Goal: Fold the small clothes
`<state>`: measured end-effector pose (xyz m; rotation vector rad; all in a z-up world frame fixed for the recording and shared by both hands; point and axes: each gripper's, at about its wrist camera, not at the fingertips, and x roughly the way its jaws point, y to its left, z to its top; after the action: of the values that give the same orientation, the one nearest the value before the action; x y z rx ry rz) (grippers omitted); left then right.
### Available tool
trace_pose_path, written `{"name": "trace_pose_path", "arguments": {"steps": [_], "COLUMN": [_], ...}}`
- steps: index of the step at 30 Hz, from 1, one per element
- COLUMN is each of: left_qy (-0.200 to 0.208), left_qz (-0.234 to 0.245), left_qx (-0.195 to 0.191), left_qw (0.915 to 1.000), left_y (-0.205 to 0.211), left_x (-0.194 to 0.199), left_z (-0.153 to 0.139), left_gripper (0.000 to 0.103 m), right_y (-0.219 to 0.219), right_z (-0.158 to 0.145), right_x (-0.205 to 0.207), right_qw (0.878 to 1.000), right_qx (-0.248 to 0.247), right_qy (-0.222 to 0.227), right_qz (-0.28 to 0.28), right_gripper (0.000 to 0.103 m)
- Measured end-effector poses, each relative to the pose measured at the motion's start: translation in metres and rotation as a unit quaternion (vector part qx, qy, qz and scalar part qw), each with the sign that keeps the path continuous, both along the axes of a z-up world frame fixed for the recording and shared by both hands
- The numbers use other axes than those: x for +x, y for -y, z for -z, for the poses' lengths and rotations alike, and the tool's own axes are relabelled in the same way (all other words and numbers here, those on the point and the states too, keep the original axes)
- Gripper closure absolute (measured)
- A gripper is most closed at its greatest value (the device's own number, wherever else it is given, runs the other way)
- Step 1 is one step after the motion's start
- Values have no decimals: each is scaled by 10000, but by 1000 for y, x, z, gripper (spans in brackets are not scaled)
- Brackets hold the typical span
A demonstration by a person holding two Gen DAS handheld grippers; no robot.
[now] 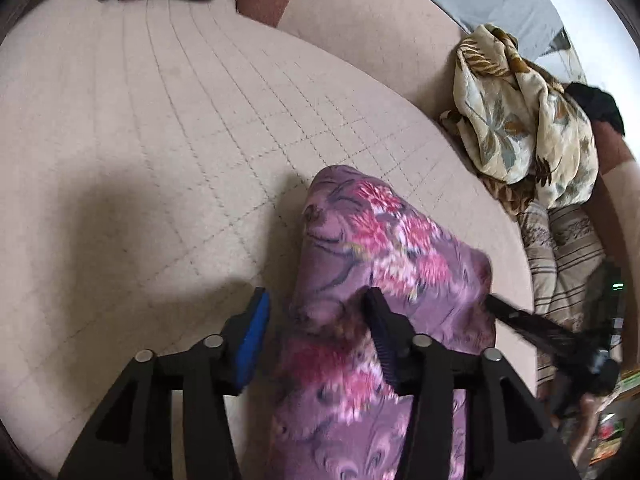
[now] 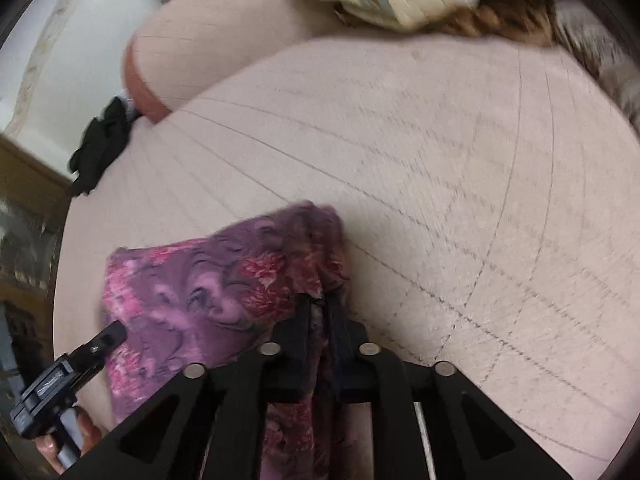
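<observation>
- Tongs first, left to right: our left tongs (image 1: 316, 312) stand released, the blue-padded finger (image 1: 256, 332) over bare cushion at 9 o'clock of the cloth and clear of it, the other finger resting on top of the purple floral garment (image 1: 384, 236) without pinching it.
- In the right wrist view the left tongs (image 2: 114, 332) show at 8 o'clock, their tip on the garment's left edge, with a hand (image 2: 86, 434) beneath them on the handle.
- Our right tongs (image 2: 318, 308) are clenched on a bunched edge of the purple floral garment (image 2: 208, 280), the cloth pinched in the narrow gap between the two fingers and hanging down behind them.
- We see the garment lying on the beige quilted cushion (image 1: 160, 140), spread from the centre toward 6 o'clock in the left wrist view, with one rounded corner pointing to 12 o'clock.
- At 2 o'clock in the left wrist view a cream leaf-print cloth (image 1: 516, 112) is heaped against the cushion's far edge, well apart from the garment, with a striped fabric (image 1: 560, 248) below it at 3 o'clock.
- A black cloth (image 2: 100, 148) lies at the cushion's edge at 9 o'clock in the right wrist view.
</observation>
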<state>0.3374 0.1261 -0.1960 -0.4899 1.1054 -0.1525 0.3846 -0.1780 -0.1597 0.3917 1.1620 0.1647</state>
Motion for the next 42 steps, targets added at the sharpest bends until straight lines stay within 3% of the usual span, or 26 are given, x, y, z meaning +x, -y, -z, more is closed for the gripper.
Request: {"name": "trace_pose_path", "arguments": {"steps": [1,2,3,5,8,11,14,15,16,18,21,25,26,27,28,30,34,36,40,42], "left_qy": [-6,40,102,139,-1,-220,-192,-187,-274,-426,-408,-302,-216,-174,-96,24,90,6,18,13], "left_qz": [9,46,66,113,100,59,52,107,161,175,156,184,171,170,187,231,294,273,280,347], "left_qx": [77,124,135,123,-82,-519,-473,-355,-274,-390,-353,-119,-37,32,130,225,407,319,163,143], "left_qw": [10000,9999,9998,9998,9999,9984,9987,9991,9991,9982,9984,9993,9996,9997,9997,9995,9987,9991,9995,9993], "left_y": [0,1,1,2,1,-5,-5,-2,1,1,0,5,7,9,12,15,21,19,19,21], "left_x": [-6,-16,-27,-58,-99,-125,-141,-145,-148,-154,-174,-178,-179,-179,-180,-181,-179,-175,-174,-174], "left_z": [-5,-10,-14,-14,-5,3,2,2,4,4,7,8,6,4,2,-2,-2,2,3,3], "left_gripper": [39,31,30,30,30,30,34,36,43,45,45,45,45,45,45,45,44,44,44,46], "right_y": [3,4,6,9,3,-3,-21,-27,-30,-32,-15,-12,-13,-16,-17,-17,-25,-29,-34,-34], "right_z": [-9,-18,-26,-29,-17,-9,-2,4,9,8,-9,26,24,18,13,4,2,3,8,17], "right_x": [-8,-17,-31,-62,-103,-138,-161,-167,-172,-173,-183,-181,-181,-183,-186,-200,-219,-221,-221,-219], "right_qw": [10000,9998,9994,9985,9989,9994,9996,9994,9988,9981,9998,9987,9990,9993,9996,9989,9981,9981,9978,9975], "right_qx": [-7,43,198,460,434,292,62,-68,-187,-422,-190,149,117,38,-21,-342,-421,-434,-598,-603], "right_qy": [87,183,274,304,83,18,-104,-199,-281,-289,28,-478,-426,-361,-288,-68,9,14,-15,-195], "right_qz": [-25,-3,-17,-65,-126,-170,-242,-287,-353,-344,-89,39,53,18,18,309,452,430,300,328], "right_gripper": [63,56,46,45,45,57,70,91,99,99,99,96,93,76,40,13,14,18,33,55]}}
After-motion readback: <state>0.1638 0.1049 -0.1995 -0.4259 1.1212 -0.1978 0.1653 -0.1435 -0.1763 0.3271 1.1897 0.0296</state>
